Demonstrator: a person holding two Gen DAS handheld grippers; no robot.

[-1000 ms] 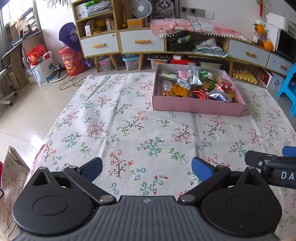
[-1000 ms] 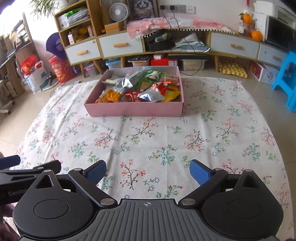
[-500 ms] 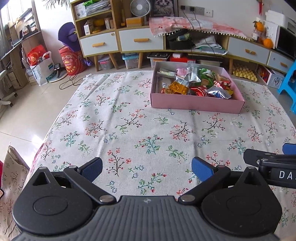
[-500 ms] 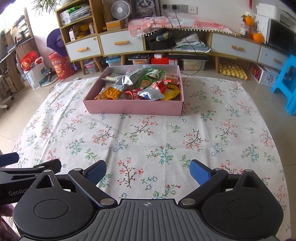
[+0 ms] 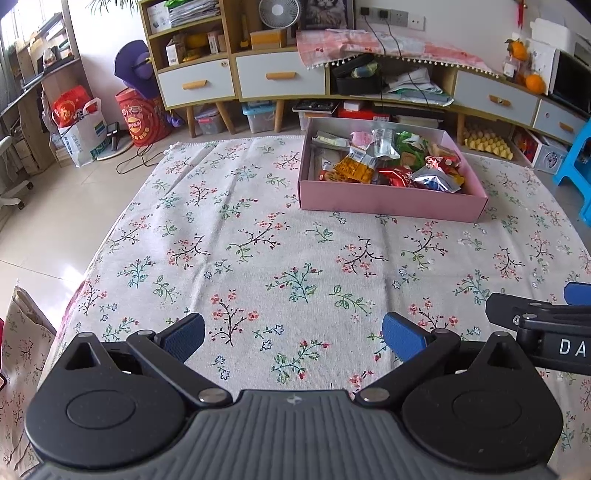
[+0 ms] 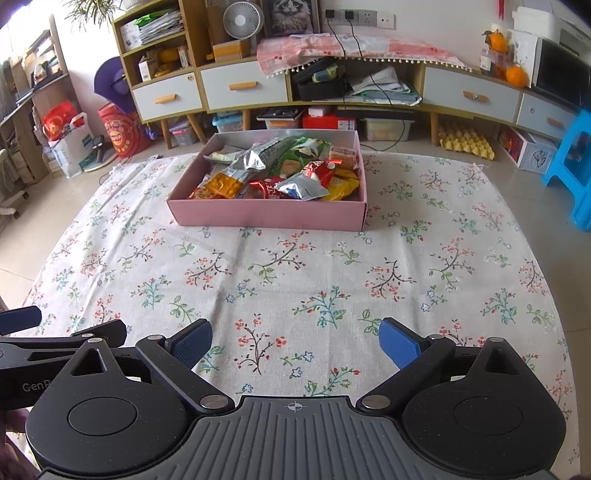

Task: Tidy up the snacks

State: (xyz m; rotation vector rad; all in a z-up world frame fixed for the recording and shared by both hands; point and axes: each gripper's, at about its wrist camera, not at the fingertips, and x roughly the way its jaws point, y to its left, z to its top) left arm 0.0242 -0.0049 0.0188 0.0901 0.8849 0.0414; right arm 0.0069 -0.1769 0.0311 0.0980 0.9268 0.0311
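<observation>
A shallow pink box (image 5: 388, 204) (image 6: 266, 216) sits at the far side of the floral tablecloth (image 5: 258, 258), filled with several snack packets (image 5: 391, 162) (image 6: 284, 173) in orange, silver, green and red. My left gripper (image 5: 293, 338) hovers open over the near part of the cloth with nothing between its blue pads. My right gripper (image 6: 295, 341) is also open and empty, level with the left one and well short of the box. Each gripper's side shows at the edge of the other's view.
The table's left edge drops to a tiled floor (image 5: 55, 221). Behind the table stand a low cabinet with drawers (image 5: 277, 79), shelves, a fan (image 6: 238, 20), storage bins and bags. A blue stool (image 6: 572, 166) is at the far right.
Both grippers have drawn back and risen slightly, so the pink box looks a little farther away. Both stay open and empty.
</observation>
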